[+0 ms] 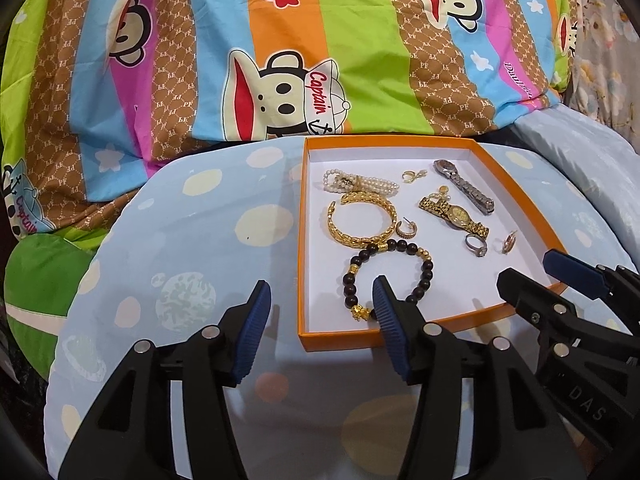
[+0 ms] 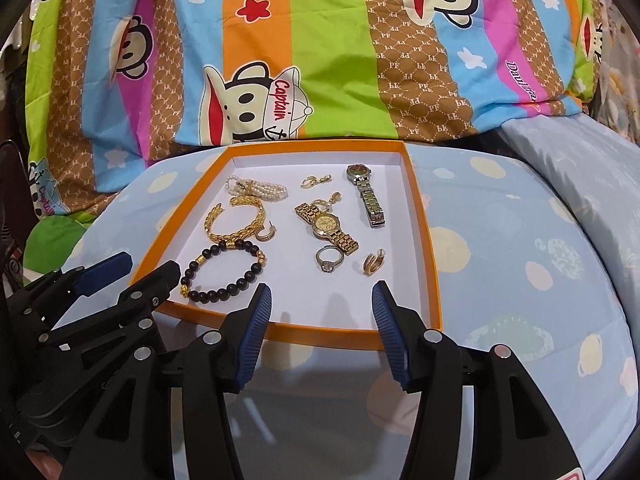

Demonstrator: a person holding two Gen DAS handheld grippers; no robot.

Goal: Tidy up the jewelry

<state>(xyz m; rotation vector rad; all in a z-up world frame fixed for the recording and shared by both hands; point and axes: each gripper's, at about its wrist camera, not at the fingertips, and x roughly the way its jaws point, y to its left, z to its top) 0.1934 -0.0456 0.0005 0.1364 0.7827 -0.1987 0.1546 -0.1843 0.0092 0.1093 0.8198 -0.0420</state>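
Hovering at the near edge of the orange tray (image 1: 340,338): left gripper (image 1: 318,312), fingers spread, nothing between them. Its right pad sits in front of the near arc of the black bead bracelet (image 1: 390,276); can't tell if it touches. Right gripper (image 2: 320,312) is alongside, also spread wide and empty, tips just over the tray's near rim, white floor between them bare.

Tray contents, near to far:
- near-left corner: the bead bracelet with gold spacers
- behind it, touching: gold bangle (image 1: 362,220), small hoop earring (image 1: 406,229) tucked against its right side
- far-left corner: pearl bracelet (image 1: 360,182)
- middle: gold watch (image 1: 454,214), silver ring (image 1: 476,245) just at its near end, gold earring (image 1: 509,241) beside the ring toward the right edge
- far-right: silver watch (image 1: 464,186), lying apart from the gold one
- far edge, between pearls and silver watch: small gold earring (image 1: 412,176)

Tray rests on a light blue spotted cushion (image 1: 180,260). Striped cartoon-monkey blanket (image 1: 280,40) piled behind it.
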